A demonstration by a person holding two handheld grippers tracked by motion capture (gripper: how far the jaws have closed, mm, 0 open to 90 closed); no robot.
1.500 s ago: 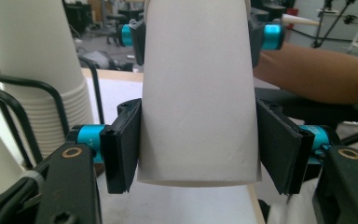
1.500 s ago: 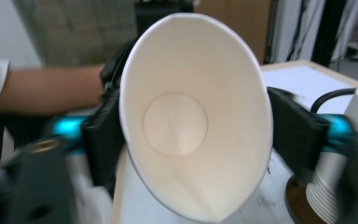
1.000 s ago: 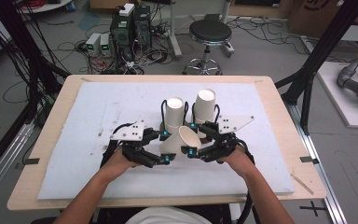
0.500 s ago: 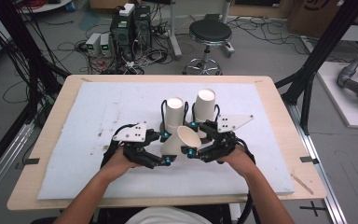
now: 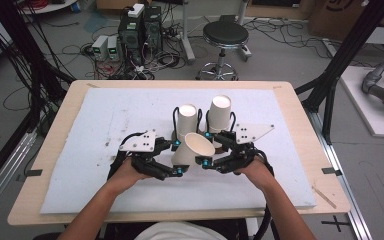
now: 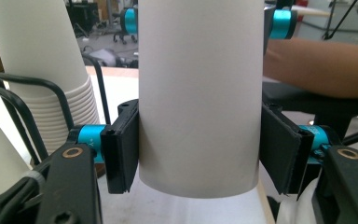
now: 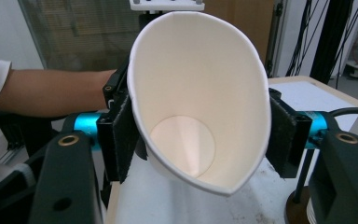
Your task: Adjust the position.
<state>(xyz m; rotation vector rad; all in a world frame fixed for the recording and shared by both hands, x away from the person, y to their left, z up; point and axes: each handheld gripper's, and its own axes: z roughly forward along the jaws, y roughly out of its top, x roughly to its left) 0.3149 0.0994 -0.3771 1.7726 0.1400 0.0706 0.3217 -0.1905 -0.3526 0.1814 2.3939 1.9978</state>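
A white paper cup (image 5: 192,150) sits just below the middle of the high view, lifted off the white mat (image 5: 80,150) and tilted so its open mouth faces up and to the right. The left tool (image 5: 176,170) is clenched on the cup's lower body; in the left gripper view both black pads press flat against the cup's wall (image 6: 200,93), and its jaws have just eased slightly wider while staying on the cup. The right tool (image 5: 206,152) grasps the cup near its rim; in the right gripper view the mouth (image 7: 198,93) is squeezed into an oval between the two pads, and these jaws have just been closing in on it. Right behind the cup, toward the top of the high view, two stacks of cups stand upside down in black wire holders, the left stack (image 5: 187,120) and the right stack (image 5: 220,112) close together on the tabletop (image 5: 300,125).
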